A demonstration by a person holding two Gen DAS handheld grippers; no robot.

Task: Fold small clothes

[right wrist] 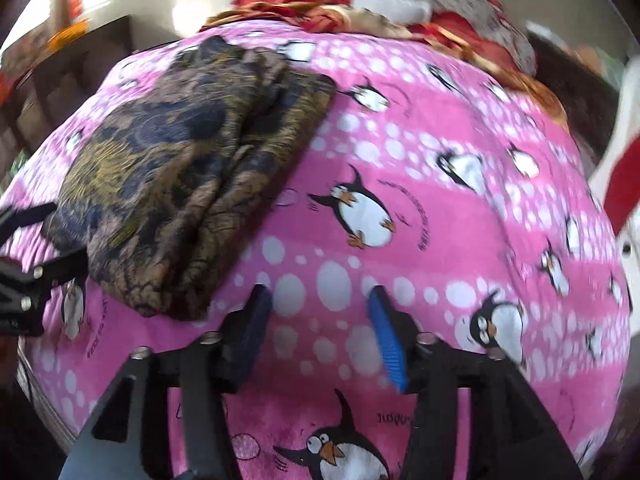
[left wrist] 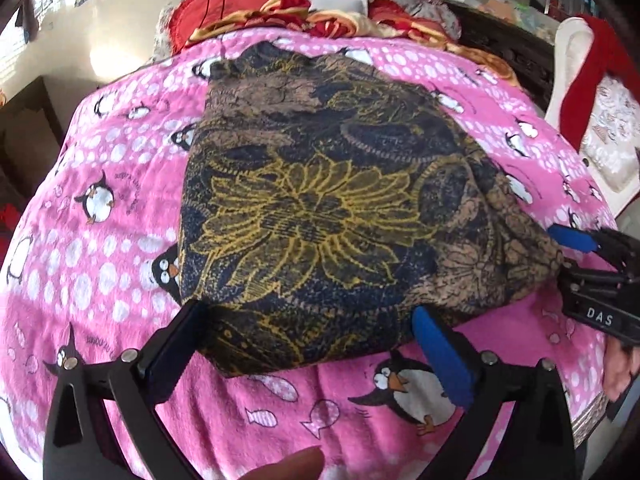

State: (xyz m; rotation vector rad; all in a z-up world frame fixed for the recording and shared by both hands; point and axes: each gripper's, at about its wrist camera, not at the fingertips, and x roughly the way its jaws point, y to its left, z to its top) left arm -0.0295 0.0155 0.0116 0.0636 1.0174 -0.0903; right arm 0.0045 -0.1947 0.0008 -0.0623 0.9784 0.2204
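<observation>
A small garment point(left wrist: 320, 208) in dark blue and brown with a yellow flower print lies folded on a pink penguin blanket point(left wrist: 100, 240). My left gripper point(left wrist: 308, 332) is open, its jaws spread wide at the garment's near edge, fabric lying between them. My right gripper point(right wrist: 316, 320) is open and empty over bare blanket point(right wrist: 440, 240), just right of the garment point(right wrist: 180, 168). It also shows in the left wrist view point(left wrist: 592, 256) at the garment's right end. The left gripper point(right wrist: 28, 248) shows at the left edge of the right wrist view.
Red and floral bedding point(left wrist: 320, 12) is piled at the far end of the bed. A white and red item point(left wrist: 592, 92) stands at the right. A dark wooden headboard or cabinet point(left wrist: 508, 44) is behind it. A wooden cabinet point(right wrist: 80, 60) is at the left.
</observation>
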